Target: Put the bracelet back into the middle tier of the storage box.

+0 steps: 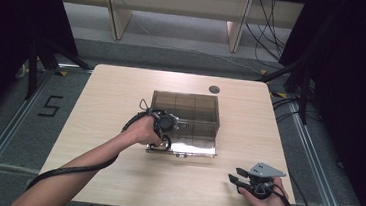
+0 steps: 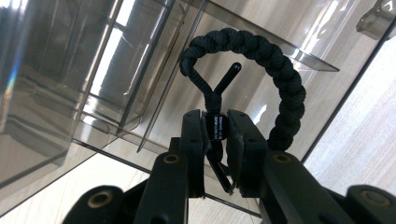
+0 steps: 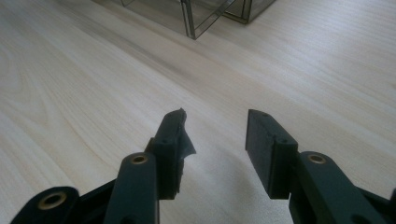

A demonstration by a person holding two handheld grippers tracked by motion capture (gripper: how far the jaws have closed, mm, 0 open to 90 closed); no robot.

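We hold the left tool [image 2: 215, 133] clamped on a black braided bracelet [image 2: 261, 60], gripping it at the small labelled tag where the loop closes. The braided loop stands up past the jaw tips, and a short black toggle [image 2: 229, 77] sticks out beside the knot. In the high view the left tool [image 1: 165, 126] sits at the front left corner of a smoke-tinted clear box [image 1: 186, 114] that stands in the middle of the surface [image 1: 116, 92]. In the left gripper view the bracelet hangs against the tinted walls and shelves of the box [image 2: 70, 93]; we cannot tell whether it is already inside a compartment or just outside the wall.

The right tool [image 3: 215, 140] has its jaws apart with nothing between them. It rests low over the bare surface [image 3: 70, 93] near the front right edge, well apart from the box [image 3: 205, 14], and takes no part at present.

We judge the step in hand to be placing the bracelet in the box. The next move calls for the following:

1. Carry the loop clear of the wall edge so that the braid does not snag on it.
2. Lower the bracelet until it rests on a shelf or the floor of the box.
3. Part the left jaws and withdraw without dragging the toggle.
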